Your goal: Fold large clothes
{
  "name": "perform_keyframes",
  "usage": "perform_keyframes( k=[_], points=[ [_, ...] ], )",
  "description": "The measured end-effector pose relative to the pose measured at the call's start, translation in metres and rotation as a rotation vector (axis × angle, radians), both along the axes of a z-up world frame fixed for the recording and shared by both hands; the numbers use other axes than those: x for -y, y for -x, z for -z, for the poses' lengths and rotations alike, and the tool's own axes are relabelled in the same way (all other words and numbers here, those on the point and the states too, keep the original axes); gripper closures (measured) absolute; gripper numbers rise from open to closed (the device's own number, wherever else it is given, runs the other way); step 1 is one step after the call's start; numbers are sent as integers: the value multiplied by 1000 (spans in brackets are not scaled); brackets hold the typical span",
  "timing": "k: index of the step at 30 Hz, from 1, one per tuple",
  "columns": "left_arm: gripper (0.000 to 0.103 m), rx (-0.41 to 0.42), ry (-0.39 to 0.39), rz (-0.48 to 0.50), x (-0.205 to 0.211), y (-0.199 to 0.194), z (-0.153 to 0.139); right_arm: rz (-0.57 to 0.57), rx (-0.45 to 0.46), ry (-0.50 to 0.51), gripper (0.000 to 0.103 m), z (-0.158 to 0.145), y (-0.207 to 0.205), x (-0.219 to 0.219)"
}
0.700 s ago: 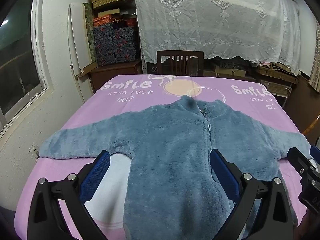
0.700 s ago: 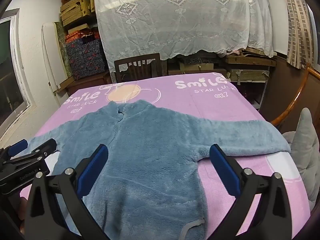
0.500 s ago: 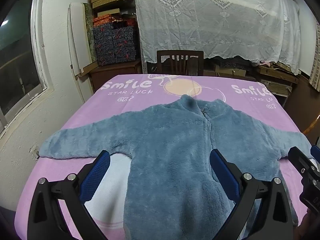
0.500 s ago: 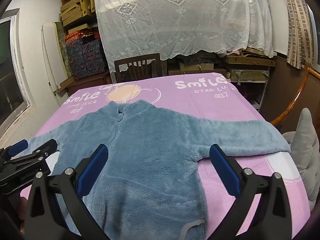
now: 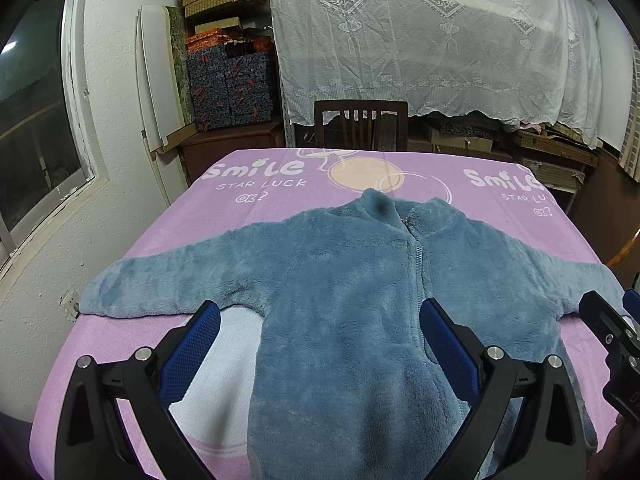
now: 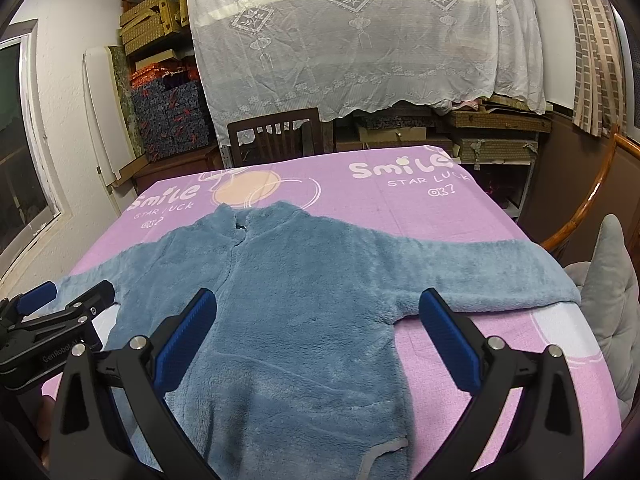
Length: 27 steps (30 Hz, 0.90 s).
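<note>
A blue fleece zip jacket [image 5: 344, 292] lies flat, front up, on the pink table cover [image 5: 256, 200], both sleeves spread sideways, collar at the far end. It also shows in the right wrist view [image 6: 296, 288]. My left gripper [image 5: 320, 316] is open and empty above the jacket's lower left body. My right gripper [image 6: 318, 312] is open and empty above the lower right body. The right gripper shows at the left view's right edge [image 5: 612, 332]; the left gripper shows at the right view's left edge [image 6: 60, 304].
A wooden chair [image 5: 360, 124] stands at the table's far end. Behind it are lace-draped shelves [image 5: 432, 40] and stacked boxes [image 5: 228, 88]. A window [image 5: 36, 120] is on the left wall. A grey cushion [image 6: 608, 304] and a rattan chair arm [image 6: 588, 200] sit at the right.
</note>
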State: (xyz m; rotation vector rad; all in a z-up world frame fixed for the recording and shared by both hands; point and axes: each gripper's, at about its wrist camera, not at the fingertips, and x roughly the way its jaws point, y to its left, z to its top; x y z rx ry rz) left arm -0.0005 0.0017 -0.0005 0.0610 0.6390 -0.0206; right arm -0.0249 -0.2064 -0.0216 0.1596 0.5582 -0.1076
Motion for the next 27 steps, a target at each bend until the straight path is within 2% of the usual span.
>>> perform_keyframes(
  k=[12,13,27],
  points=[
    [3,-6,-1,2,1,0,0,0,0,-2,4,1,0,0],
    [3,-8,-1,3,-13,-2,11,0,0,-1,4,1,0,0],
    [3,8,0,4,-4,0,4,6,-7,-2,4,4,0,4]
  ],
)
